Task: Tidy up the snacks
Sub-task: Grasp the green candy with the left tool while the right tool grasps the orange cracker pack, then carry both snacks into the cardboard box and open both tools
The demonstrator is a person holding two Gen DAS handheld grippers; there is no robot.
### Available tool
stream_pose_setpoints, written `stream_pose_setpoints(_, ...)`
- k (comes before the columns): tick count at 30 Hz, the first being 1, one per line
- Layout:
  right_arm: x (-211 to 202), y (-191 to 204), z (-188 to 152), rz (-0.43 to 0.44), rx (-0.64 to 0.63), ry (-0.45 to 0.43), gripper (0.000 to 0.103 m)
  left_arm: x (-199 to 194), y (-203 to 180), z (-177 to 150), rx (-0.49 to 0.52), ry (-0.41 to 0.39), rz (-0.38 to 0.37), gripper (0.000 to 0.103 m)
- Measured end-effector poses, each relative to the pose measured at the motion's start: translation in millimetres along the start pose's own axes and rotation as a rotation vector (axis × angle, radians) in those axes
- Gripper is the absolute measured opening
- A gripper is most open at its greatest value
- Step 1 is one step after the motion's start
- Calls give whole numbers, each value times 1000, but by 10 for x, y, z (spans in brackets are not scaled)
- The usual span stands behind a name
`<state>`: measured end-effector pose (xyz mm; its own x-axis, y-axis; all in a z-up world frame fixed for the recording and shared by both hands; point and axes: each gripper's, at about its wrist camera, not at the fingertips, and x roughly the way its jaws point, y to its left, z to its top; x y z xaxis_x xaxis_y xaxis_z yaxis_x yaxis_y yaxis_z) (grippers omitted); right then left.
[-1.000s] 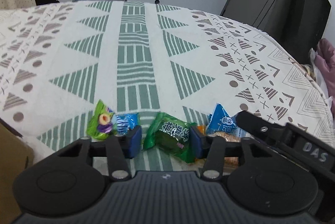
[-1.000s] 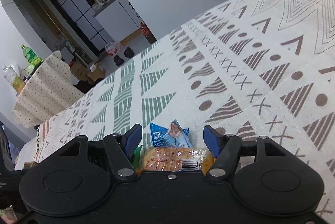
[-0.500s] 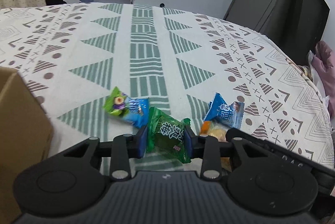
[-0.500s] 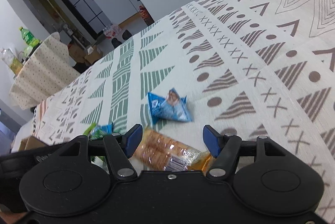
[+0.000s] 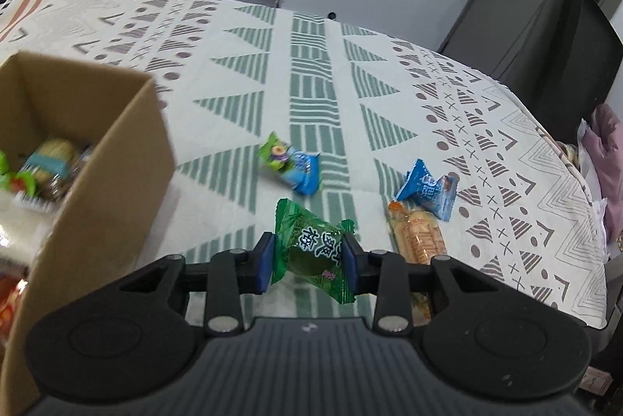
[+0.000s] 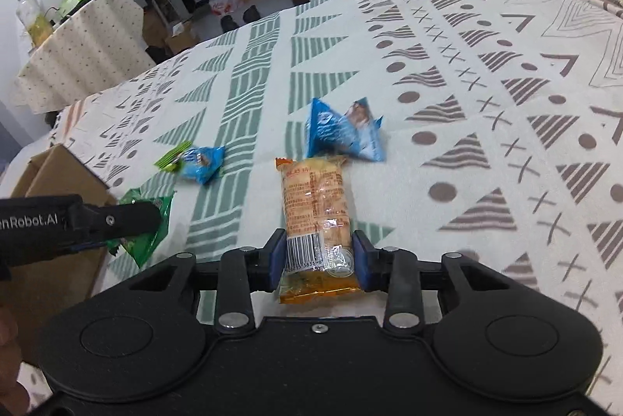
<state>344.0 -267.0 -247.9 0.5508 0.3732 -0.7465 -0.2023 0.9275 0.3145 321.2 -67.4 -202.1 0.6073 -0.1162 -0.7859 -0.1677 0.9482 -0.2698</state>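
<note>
Both claws were closed on snacks: left claw (image 5: 307, 262) held a green candy (image 5: 313, 252), right claw (image 6: 317, 260) an orange pack (image 6: 315, 217). Next, I judged, both needed carrying to the box (image 5: 97, 182).

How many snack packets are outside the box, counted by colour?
Green packet, held in the left tongs: 1
Orange packet, held in the right tongs: 1
Blue packet, on the cloth: 1
Green-and-blue packet, on the cloth: 1
Total: 4
</note>
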Motion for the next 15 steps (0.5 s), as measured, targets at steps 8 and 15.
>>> stream_pose_setpoints(8, -263, -8, -15, 31, 65, -50, 35, -293, 91, -31, -26, -44, -2, 35)
stream_pose_setpoints(15, -592, 46, -12, 88, 131, -115, 35, -577, 134, -47, -47, -76, -25, 35)
